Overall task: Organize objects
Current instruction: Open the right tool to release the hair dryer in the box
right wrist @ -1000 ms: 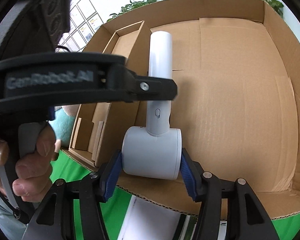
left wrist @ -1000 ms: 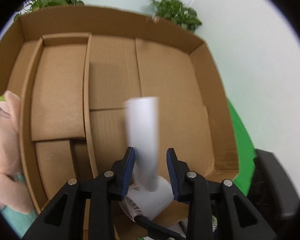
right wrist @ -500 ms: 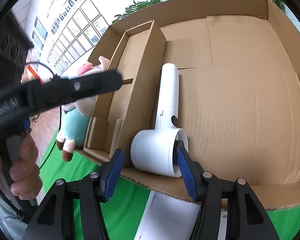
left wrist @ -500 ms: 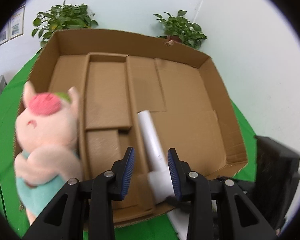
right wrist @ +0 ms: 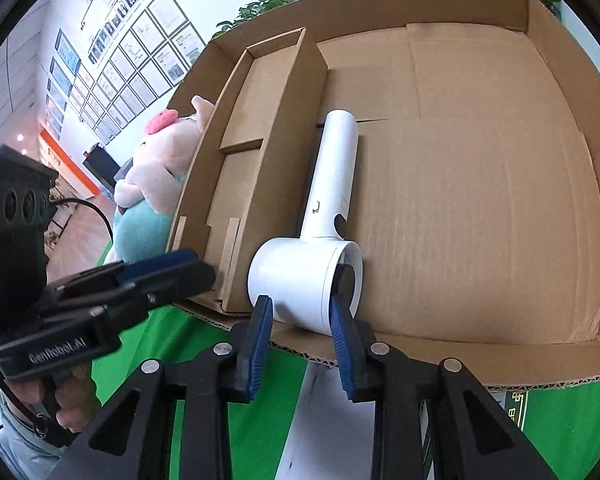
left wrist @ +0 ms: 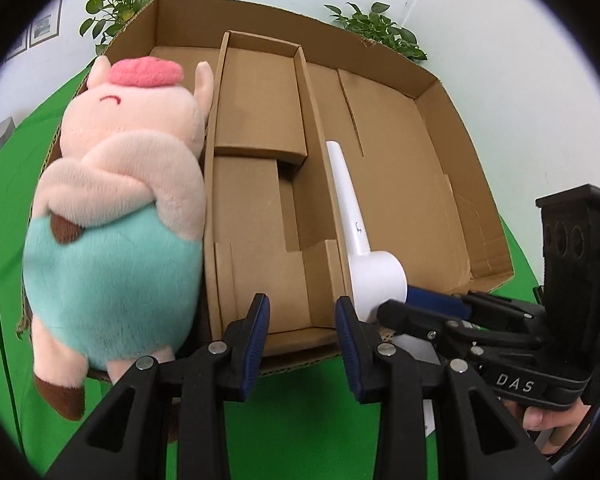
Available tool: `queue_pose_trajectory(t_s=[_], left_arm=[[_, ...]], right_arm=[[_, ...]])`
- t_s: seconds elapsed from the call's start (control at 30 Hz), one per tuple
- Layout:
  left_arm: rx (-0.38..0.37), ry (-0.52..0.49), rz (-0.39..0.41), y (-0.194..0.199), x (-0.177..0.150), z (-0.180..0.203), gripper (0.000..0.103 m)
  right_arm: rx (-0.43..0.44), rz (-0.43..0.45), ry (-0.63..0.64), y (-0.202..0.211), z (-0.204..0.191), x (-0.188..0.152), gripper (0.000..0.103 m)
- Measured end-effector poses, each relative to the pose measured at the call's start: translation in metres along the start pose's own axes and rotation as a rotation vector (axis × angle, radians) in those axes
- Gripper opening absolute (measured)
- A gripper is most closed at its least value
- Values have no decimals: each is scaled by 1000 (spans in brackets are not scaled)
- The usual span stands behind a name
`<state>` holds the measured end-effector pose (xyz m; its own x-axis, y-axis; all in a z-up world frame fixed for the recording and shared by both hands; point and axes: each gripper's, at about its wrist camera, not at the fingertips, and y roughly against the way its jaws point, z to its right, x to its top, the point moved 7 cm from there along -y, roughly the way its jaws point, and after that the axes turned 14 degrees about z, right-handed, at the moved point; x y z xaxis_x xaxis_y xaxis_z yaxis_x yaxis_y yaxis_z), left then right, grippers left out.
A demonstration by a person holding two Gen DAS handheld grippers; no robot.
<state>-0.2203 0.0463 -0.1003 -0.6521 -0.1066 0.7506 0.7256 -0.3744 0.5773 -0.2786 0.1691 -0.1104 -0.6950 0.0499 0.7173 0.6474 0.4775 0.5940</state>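
Observation:
A white hair dryer (right wrist: 324, 216) lies in the large right compartment of a cardboard box (right wrist: 480, 208), handle pointing away, beside the divider wall. My right gripper (right wrist: 302, 318) is shut on the hair dryer's barrel at the box's near edge. The hair dryer also shows in the left wrist view (left wrist: 364, 248). My left gripper (left wrist: 302, 320) is open and empty, in front of the box's near edge. A pink plush pig (left wrist: 120, 208) in a teal outfit leans against the box's left outer side.
The box (left wrist: 452, 128) has a narrow cardboard insert (left wrist: 256, 184) on its left side. Green cloth (left wrist: 292, 420) covers the table. White paper (right wrist: 328, 432) lies under the right gripper. Potted plants (left wrist: 140, 0) stand behind the box.
The left gripper has let go of the hair dryer's handle and drawn back out of the box. The hair dryer has gone from upright to lying flat, still held by the right gripper.

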Motion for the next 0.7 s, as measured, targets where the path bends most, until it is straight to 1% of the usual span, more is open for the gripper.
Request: queue_pose_trajectory(t_s=[0.07, 0.13, 0.2, 0.23, 0.3, 0.37, 0.47, 0.53, 0.57, 0.6, 0.63, 0.67, 0.7], left_arm=[[-5, 1, 9, 1, 0, -1, 33], [-5, 5, 14, 1, -1, -1, 33], [-8, 10, 19, 2, -4, -2, 33], [-10, 14, 23, 3, -5, -3, 33], [-18, 34, 32, 5, -6, -5, 33], [-28, 47, 35, 7, -7, -5, 33], [-18, 46, 45, 11, -6, -4, 33], [25, 27, 70, 19, -4, -4, 33], [52, 5, 108, 26, -1, -1, 33], [61, -12, 150, 35, 2, 2, 34], [73, -37, 219, 49, 7, 8, 36], [88, -57, 273, 61, 10, 13, 49], [109, -79, 330, 72, 12, 18, 70]], right_arm=[[-35, 15, 24, -4, -3, 2, 29], [-74, 39, 50, 1, -3, 2, 35], [-134, 93, 92, 15, -4, 3, 62], [-166, 129, 117, 24, -5, 4, 68], [-246, 220, 181, 45, -8, 5, 93], [-308, 302, 232, 65, -11, 4, 103], [-353, 365, 289, 92, -16, -1, 103], [-368, 395, 310, 102, -21, -2, 103], [-374, 407, 313, 110, -21, -3, 103], [-381, 422, 312, 115, -23, -3, 103], [-382, 430, 307, 118, -24, -3, 103], [-377, 437, 297, 122, -24, -5, 103], [-372, 440, 291, 129, -23, -7, 103]])
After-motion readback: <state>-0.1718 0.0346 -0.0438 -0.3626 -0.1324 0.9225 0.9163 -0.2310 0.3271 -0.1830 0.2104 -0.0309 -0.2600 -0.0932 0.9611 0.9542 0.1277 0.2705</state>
